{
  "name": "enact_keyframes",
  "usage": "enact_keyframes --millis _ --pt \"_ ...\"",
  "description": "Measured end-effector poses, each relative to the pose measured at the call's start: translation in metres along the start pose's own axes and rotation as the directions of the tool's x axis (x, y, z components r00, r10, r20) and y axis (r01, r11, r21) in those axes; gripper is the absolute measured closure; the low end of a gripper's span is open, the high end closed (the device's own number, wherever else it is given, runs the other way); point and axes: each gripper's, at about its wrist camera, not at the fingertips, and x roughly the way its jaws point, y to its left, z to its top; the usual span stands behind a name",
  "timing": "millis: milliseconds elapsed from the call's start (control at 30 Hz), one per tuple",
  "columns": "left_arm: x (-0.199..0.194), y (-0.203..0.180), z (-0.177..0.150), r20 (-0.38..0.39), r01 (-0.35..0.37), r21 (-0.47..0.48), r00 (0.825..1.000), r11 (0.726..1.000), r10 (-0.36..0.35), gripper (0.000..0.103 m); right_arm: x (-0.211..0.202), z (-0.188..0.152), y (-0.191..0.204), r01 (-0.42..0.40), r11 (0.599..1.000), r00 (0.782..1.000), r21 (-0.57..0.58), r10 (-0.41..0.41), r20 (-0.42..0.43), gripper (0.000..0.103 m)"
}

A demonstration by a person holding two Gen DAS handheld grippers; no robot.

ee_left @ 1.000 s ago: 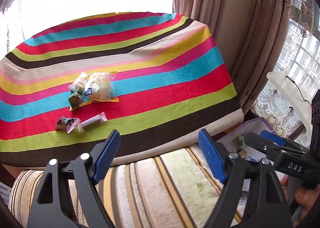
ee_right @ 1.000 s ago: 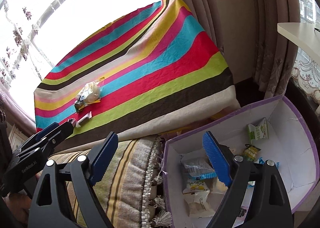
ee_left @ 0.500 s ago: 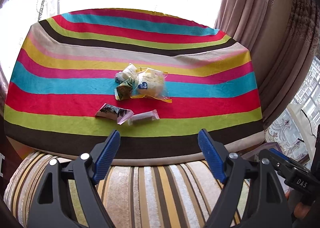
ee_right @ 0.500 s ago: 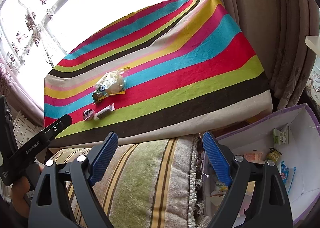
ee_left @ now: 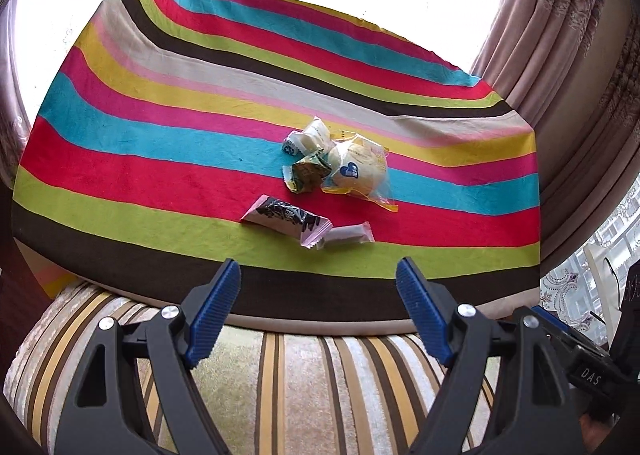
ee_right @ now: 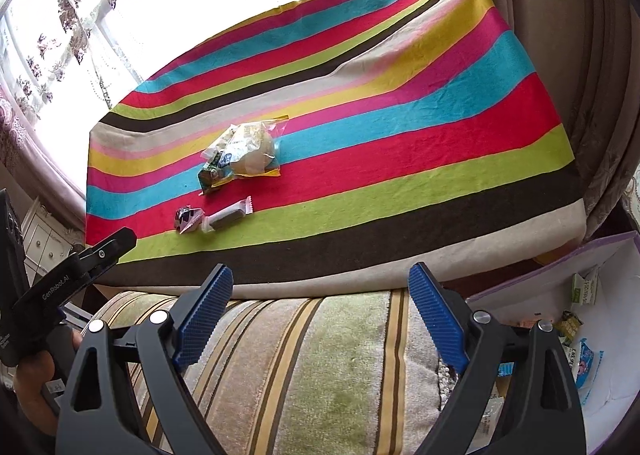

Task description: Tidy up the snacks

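Five wrapped snacks lie near the middle of the surface, which is covered by a cloth in bright multicoloured stripes. A round pale bun in a clear, yellow-edged bag rests on the red and blue stripes. Touching its left side are a small green foil packet and, just behind that, a white wrapped cake. Nearer the front edge, a black-and-pink wrapped bar lies end to end with a small white-wrapped bar, their ends touching.

The right wrist view alone shows an open white box with purple edging below the right corner of the surface; several small packets lie inside it. The left wrist view shows the snack cluster more clearly, each wrapper distinct.

The left claw stands spread wide, blue pads apart, empty, above a striped upholstered cushion at the front edge of the surface. The right claw is likewise empty; its jaws are opening, with nothing between them. Both claws are well apart from the snacks. A hand grips the left claw's handle.
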Motion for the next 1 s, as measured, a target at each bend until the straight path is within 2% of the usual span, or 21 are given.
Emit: enact_keyframes --millis 67,200,367,733,1000 --pt "0.006 0.009 0.002 -0.022 0.010 -0.028 1.000 1.000 -0.010 0.036 0.007 0.003 0.008 -0.003 1.000 1.000 -0.017 0.003 -0.013 0.016" --pt "0.020 0.026 0.007 -0.069 0.031 -0.093 0.997 0.995 -0.038 0.038 0.022 0.009 0.024 -0.011 0.999 0.999 -0.049 0.009 -0.034 0.016" --pt "0.037 0.034 0.017 -0.091 0.066 -0.123 0.993 0.990 -0.077 0.043 0.045 0.015 0.044 -0.024 0.996 0.997 -0.091 0.018 -0.069 0.016" --pt "0.094 0.041 0.036 -0.177 0.117 -0.197 0.972 0.973 -0.153 0.046 0.080 0.023 0.069 -0.028 0.988 0.993 -0.154 0.010 -0.121 0.016" --pt "0.121 0.040 0.048 -0.207 0.090 -0.173 0.970 0.981 -0.126 0.046 0.099 0.029 0.074 -0.036 0.984 0.989 -0.172 0.011 -0.147 0.016"
